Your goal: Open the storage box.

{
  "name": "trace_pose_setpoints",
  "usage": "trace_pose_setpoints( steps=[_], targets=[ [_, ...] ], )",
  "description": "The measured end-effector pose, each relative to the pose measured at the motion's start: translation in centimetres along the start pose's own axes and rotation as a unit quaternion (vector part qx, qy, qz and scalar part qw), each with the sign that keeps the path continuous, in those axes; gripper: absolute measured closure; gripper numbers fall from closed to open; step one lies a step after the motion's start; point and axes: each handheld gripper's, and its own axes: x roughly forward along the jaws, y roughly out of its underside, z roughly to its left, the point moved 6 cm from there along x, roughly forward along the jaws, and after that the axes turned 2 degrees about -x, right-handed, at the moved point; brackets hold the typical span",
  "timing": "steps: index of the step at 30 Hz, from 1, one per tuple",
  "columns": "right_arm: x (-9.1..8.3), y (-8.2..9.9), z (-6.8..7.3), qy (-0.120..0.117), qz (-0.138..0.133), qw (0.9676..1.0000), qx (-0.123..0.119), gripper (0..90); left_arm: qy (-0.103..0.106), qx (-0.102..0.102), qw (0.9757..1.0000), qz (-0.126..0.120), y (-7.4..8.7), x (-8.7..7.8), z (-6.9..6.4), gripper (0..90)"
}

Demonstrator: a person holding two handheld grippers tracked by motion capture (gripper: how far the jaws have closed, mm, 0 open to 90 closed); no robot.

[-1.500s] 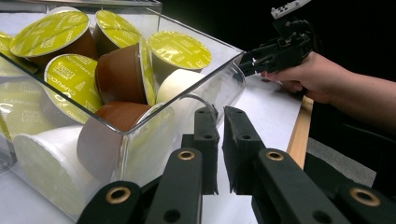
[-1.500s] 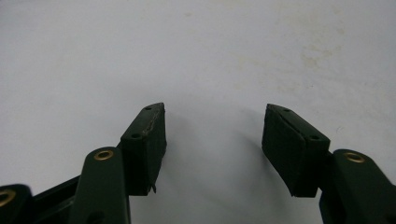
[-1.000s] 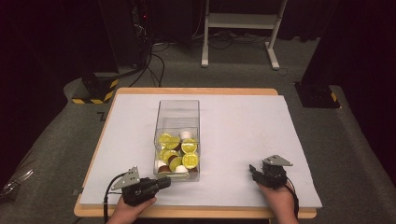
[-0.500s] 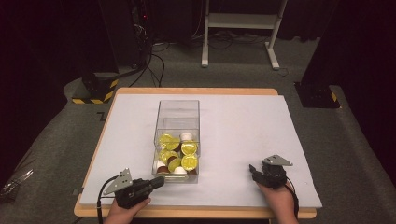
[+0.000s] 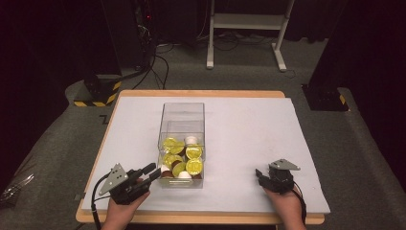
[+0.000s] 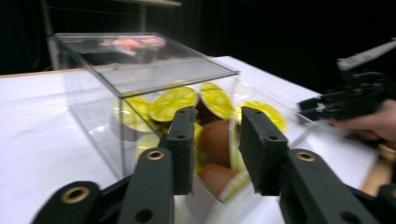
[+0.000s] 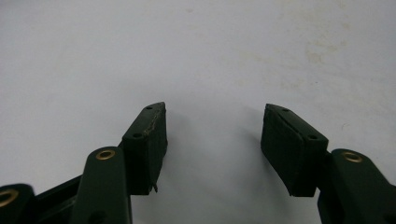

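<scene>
Near the middle of the table (image 5: 239, 124) stands a clear plastic box (image 5: 182, 120), its near half filled with gold-lidded coffee capsules (image 5: 194, 166). Just left of its near corner, the left gripper (image 5: 154, 170) points at the box; its jaws have just been opening and stand apart with nothing between them. At the near right, well apart from the box, the right gripper (image 5: 259, 173) rests with jaws apart over bare tabletop. No capsule is out yet, so the work looks barely begun. The box's see-through wall stands between the left jaws and the capsules.
</scene>
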Motion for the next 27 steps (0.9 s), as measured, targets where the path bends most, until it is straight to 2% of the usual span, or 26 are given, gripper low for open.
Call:
trace_pose_setpoints(
  steps=[2, 3, 4, 5, 7, 10, 13, 14, 18, 21, 24, 27],
  targets=[
    [0.0, 0.0, 0.0, -0.001, 0.0, 1.0, 0.0, 40.8, -0.014, -0.009, 0.9998, 0.009, 0.0, 0.8, 0.6, 61.9],
    [0.0, 0.0, 0.0, -0.001, 0.0, 1.0, 0.0, 40.8, -0.014, -0.009, 0.9998, 0.009, 0.0, 0.8, 0.6, 61.7],
    [0.0, 0.0, 0.0, -0.001, 0.001, 1.0, 0.001, 40.8, -0.023, -0.016, 0.9996, 0.007, 0.0, 1.3, 0.9, 61.5],
    [0.0, 0.0, 0.0, -0.001, 0.0, 1.0, -0.002, 40.8, -0.044, -0.013, 0.9989, 0.005, 0.0, 2.1, 1.4, 61.6],
    [0.0, 0.0, 0.0, 0.0, 0.0, 1.0, -0.001, 40.9, -0.065, -0.016, 0.9977, 0.007, 0.1, 2.7, 2.0, 61.5],
    [0.0, 0.0, 0.0, -0.001, 0.0, 1.0, 0.0, 40.9, -0.078, -0.019, 0.9966, 0.02, 0.3, 3.4, 2.5, 61.0],
    [0.0, 0.0, 0.0, -0.001, 0.0, 1.0, 0.0, 40.8, -0.081, -0.025, 0.996, 0.029, 0.4, 3.8, 2.7, 63.6],
    [0.0, 0.0, 0.0, -0.001, 0.0, 1.0, 0.0, 40.8, -0.084, -0.033, 0.9955, 0.029, 0.5, 3.9, 2.8, 65.5],
    [0.0, 0.0, 0.0, -0.001, 0.0, 1.0, 0.0, 40.8, -0.095, -0.04, 0.9943, 0.03, 0.8, 3.9, 2.9, 69.5],
    [0.0, 0.0, 0.0, -0.001, 0.0, 1.0, 0.0, 40.8, -0.091, -0.034, 0.9947, 0.034, 0.9, 3.6, 2.7, 69.4],
    [0.0, 0.0, 0.0, -0.001, 0.0, 1.0, 0.0, 40.7, -0.087, -0.046, 0.9945, 0.037, 1.0, 3.3, 2.6, 69.2],
    [0.0, 0.0, 0.0, -0.001, 0.0, 1.0, 0.0, 40.7, -0.091, -0.038, 0.9943, 0.04, 1.3, 3.0, 2.4, 67.9]
  ],
)
